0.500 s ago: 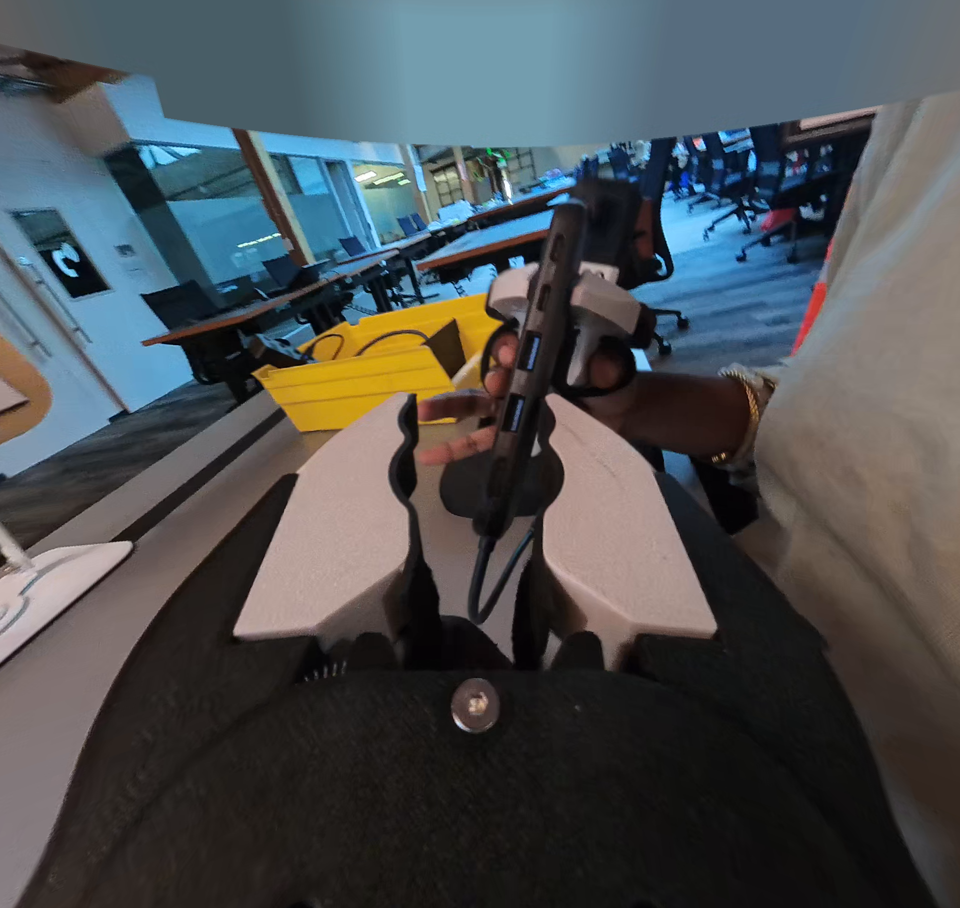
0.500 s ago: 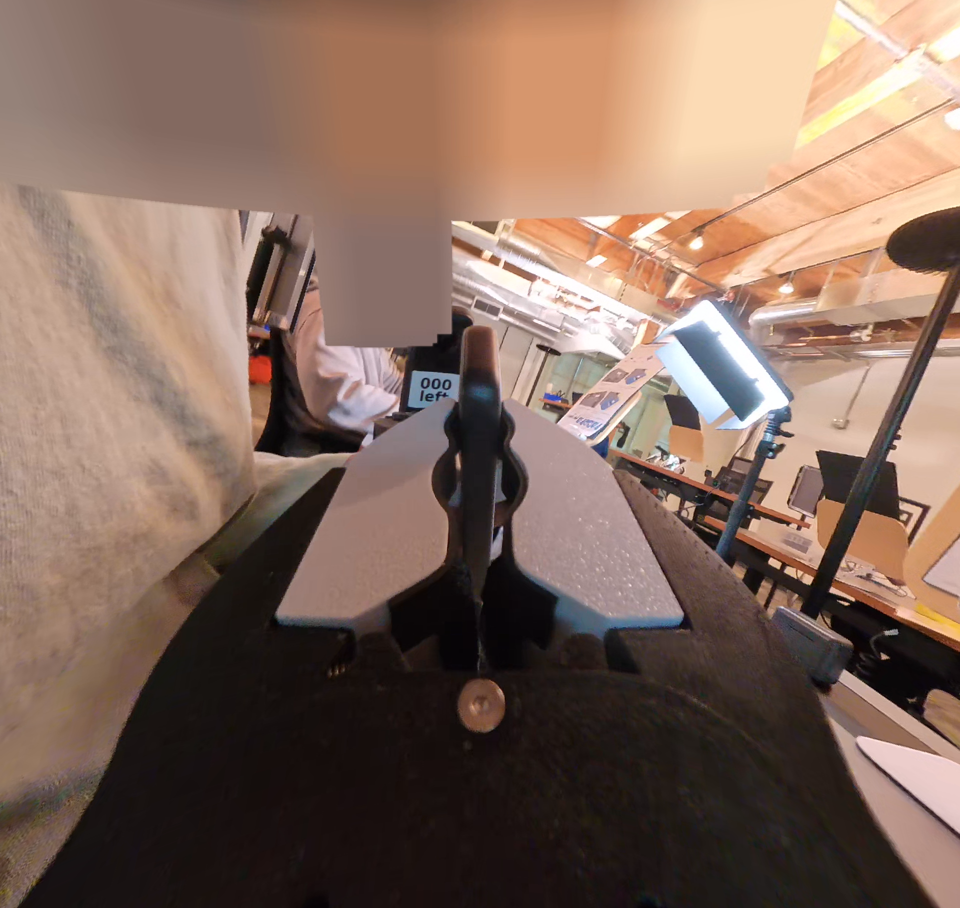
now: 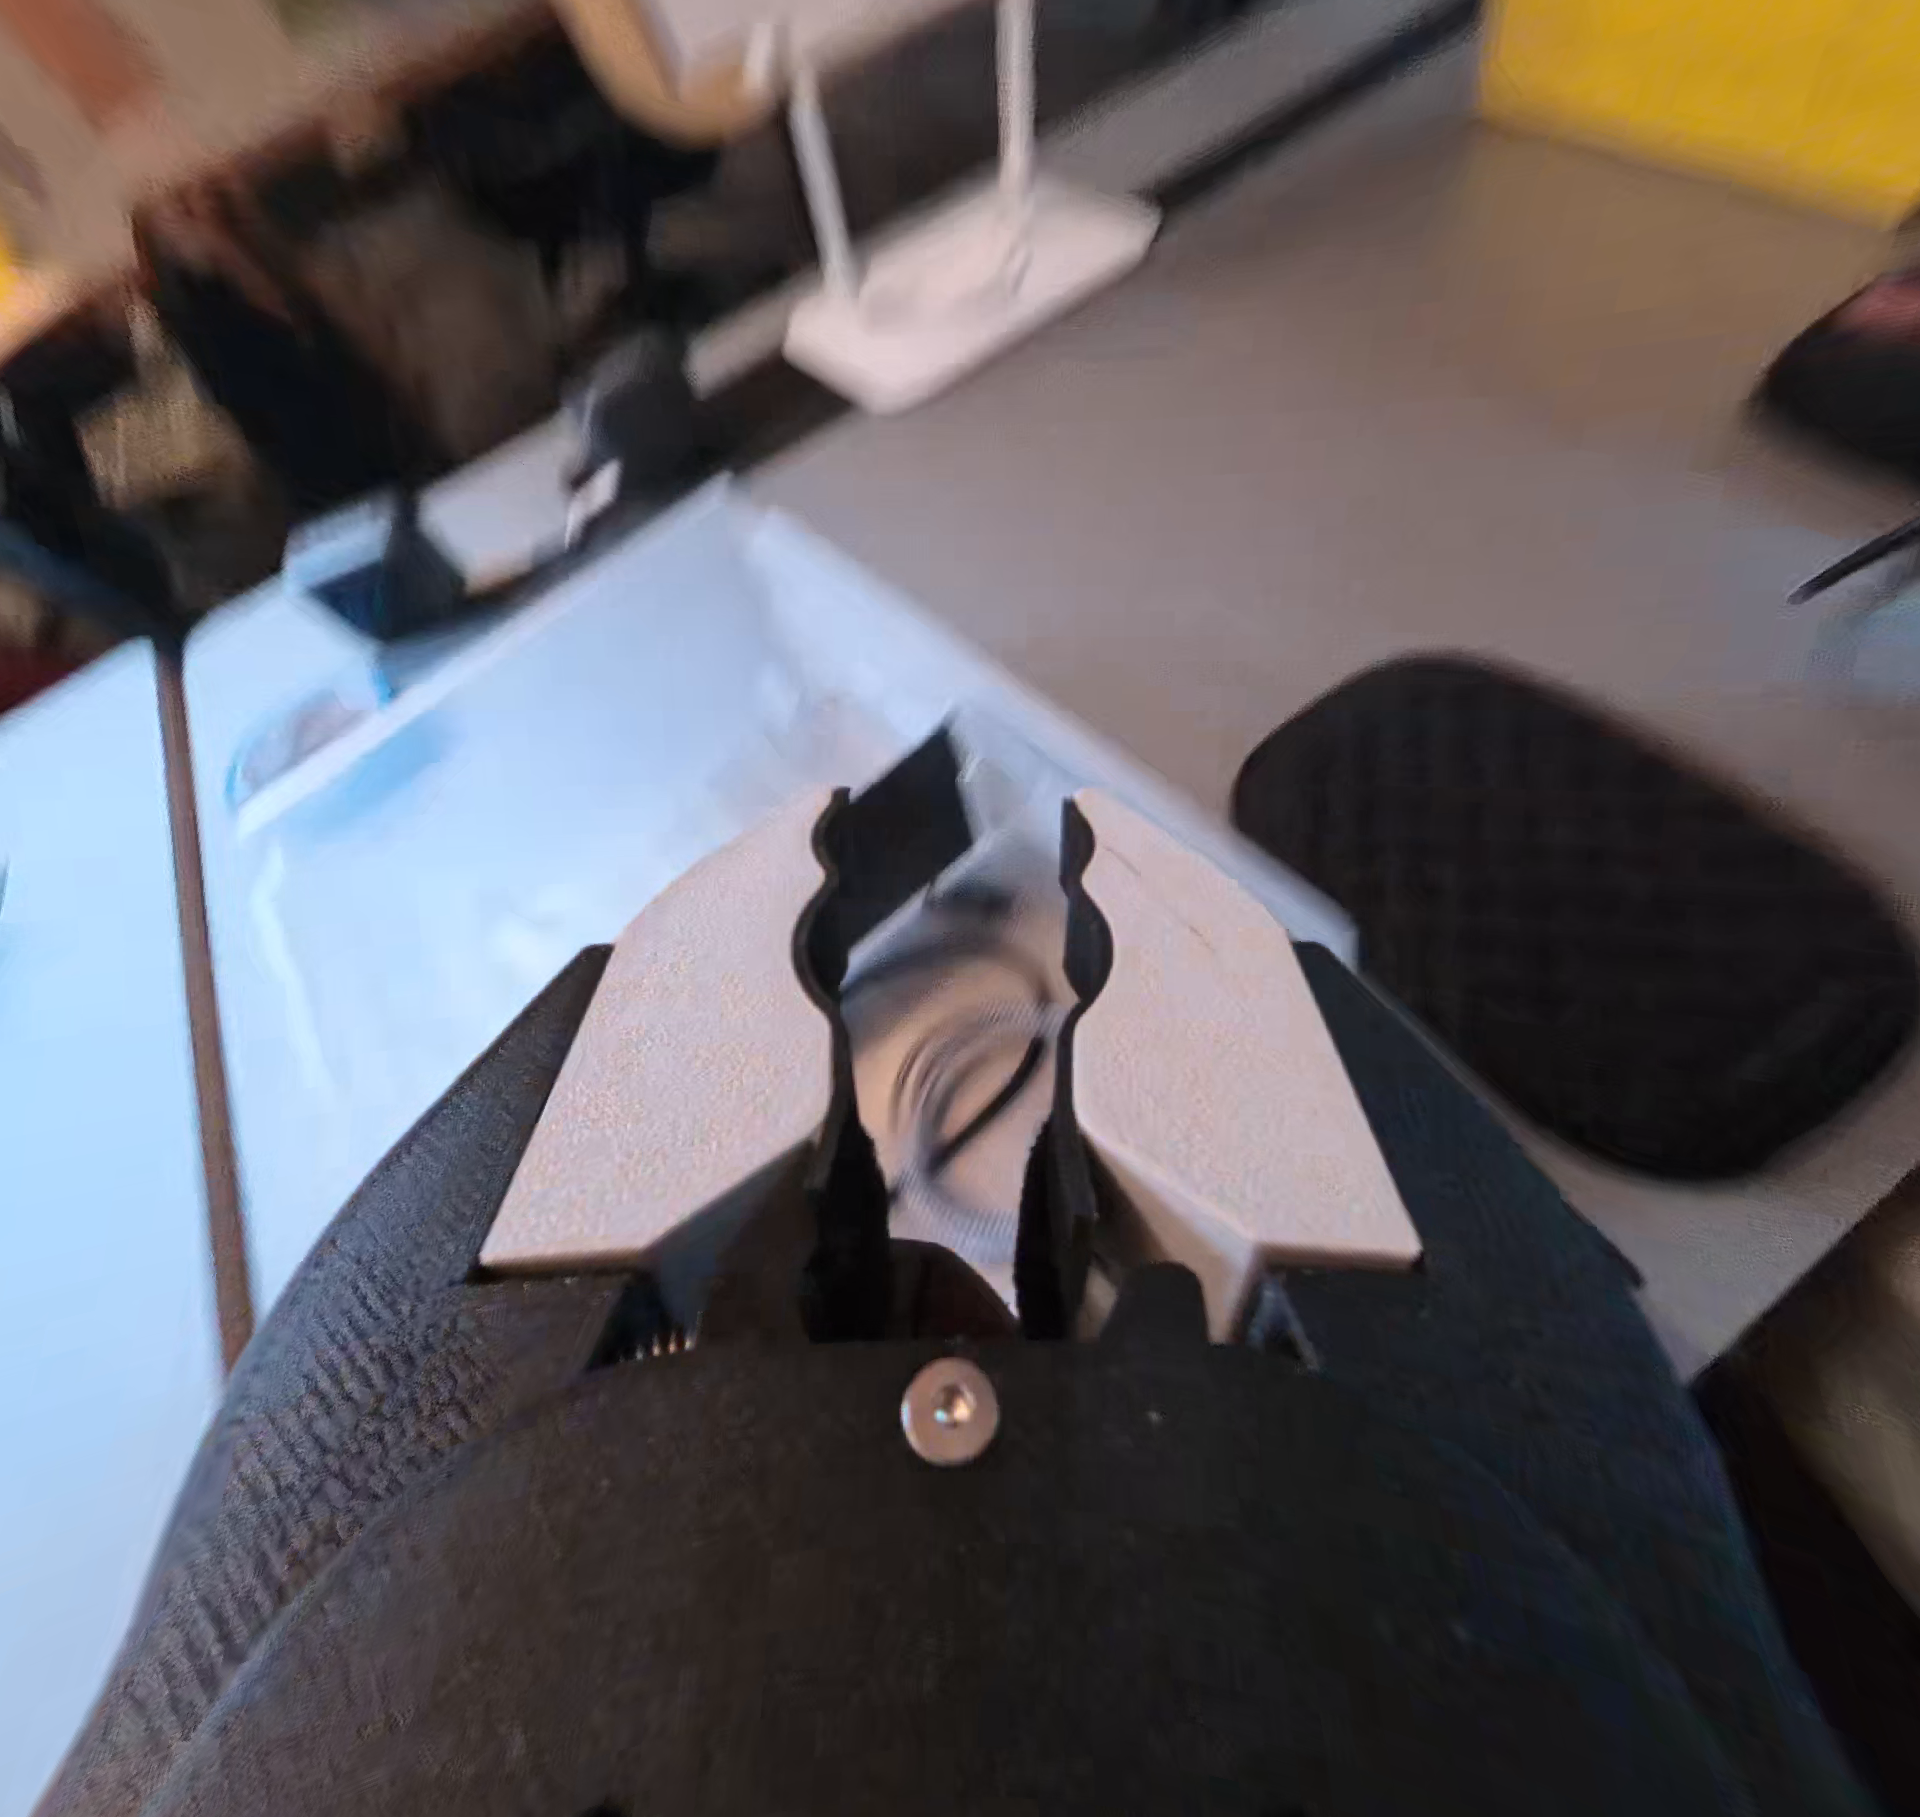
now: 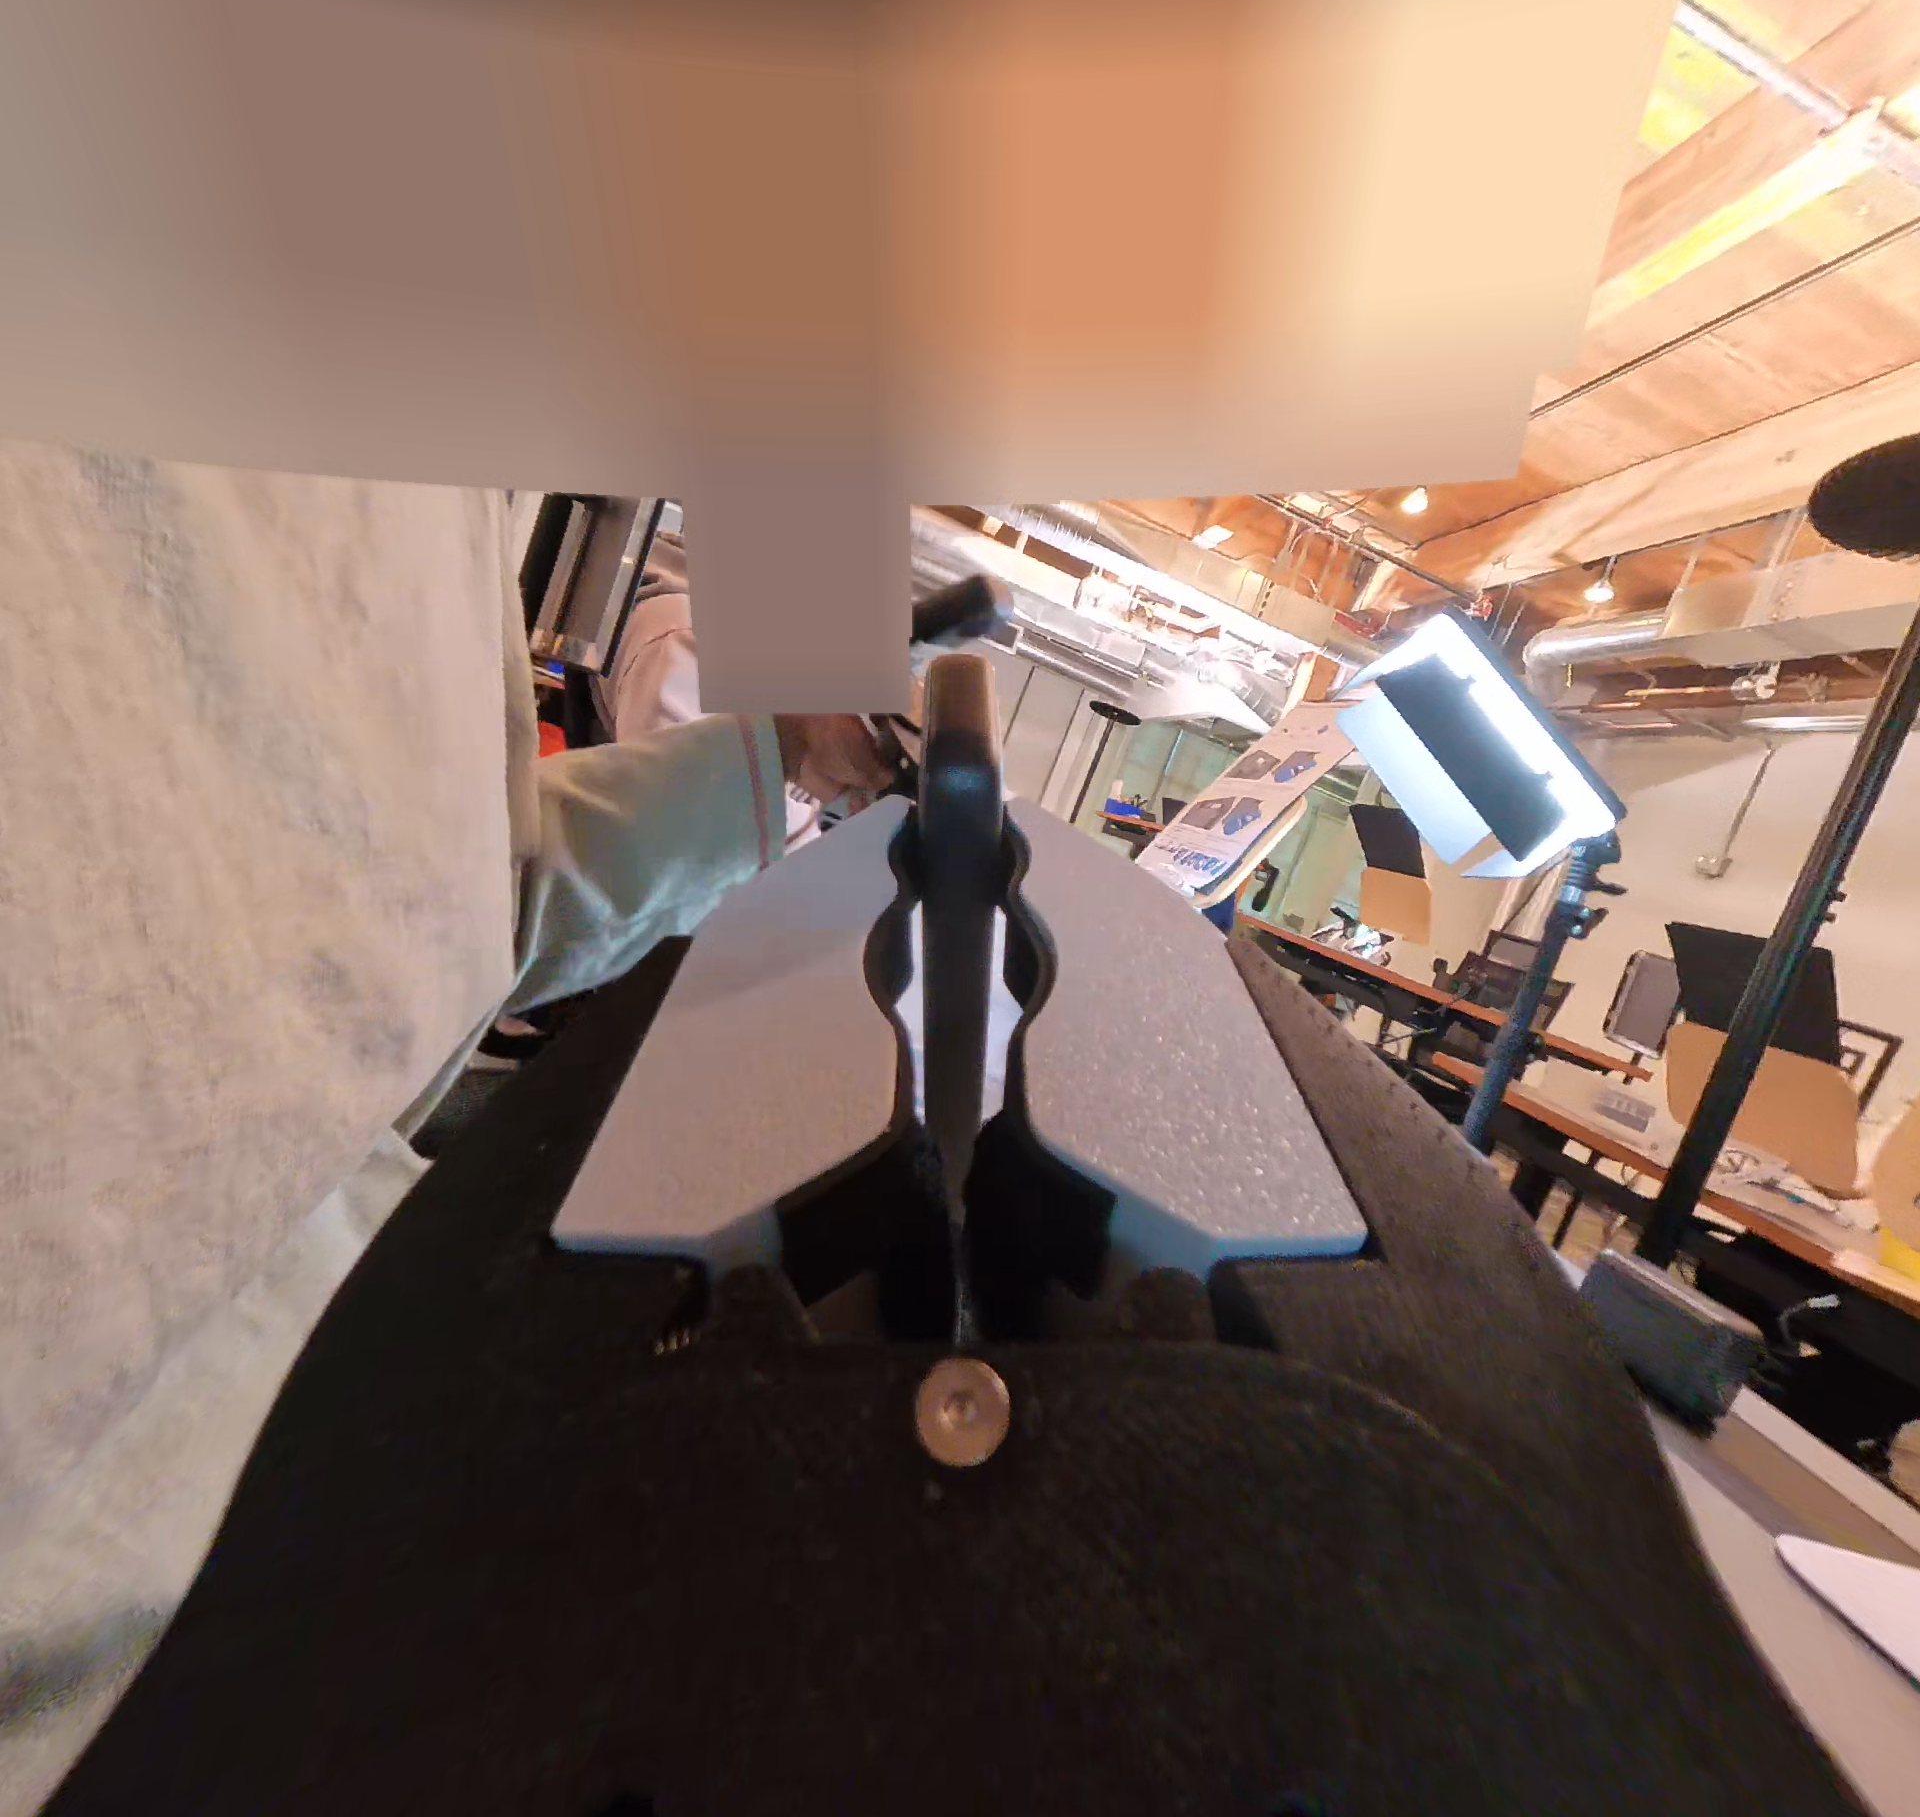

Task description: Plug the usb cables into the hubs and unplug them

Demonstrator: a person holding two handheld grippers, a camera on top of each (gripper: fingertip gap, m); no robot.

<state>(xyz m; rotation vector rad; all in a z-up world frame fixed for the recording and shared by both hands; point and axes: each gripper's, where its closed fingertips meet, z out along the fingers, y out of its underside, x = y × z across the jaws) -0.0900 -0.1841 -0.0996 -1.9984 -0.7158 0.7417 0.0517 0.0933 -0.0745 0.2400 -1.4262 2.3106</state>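
Fingers (image 3: 717,1019) of the left gripper (image 3: 951,822) are spread apart with nothing between them, pointing down over a white bin (image 3: 499,749) on the grey table (image 3: 1299,417); view is motion-blurred. A dark cable (image 3: 987,1107) shows through the gap, blurry, seemingly lying in the bin. Black mesh pad (image 3: 1558,926) just right of the bin, yellow bin (image 3: 1704,32) far back. Right gripper (image 4: 961,832) is clamped on the dark hub (image 4: 961,894), held upright and edge-on, its top poking above the fingertips. Cream sleeve (image 4: 229,832) at left.
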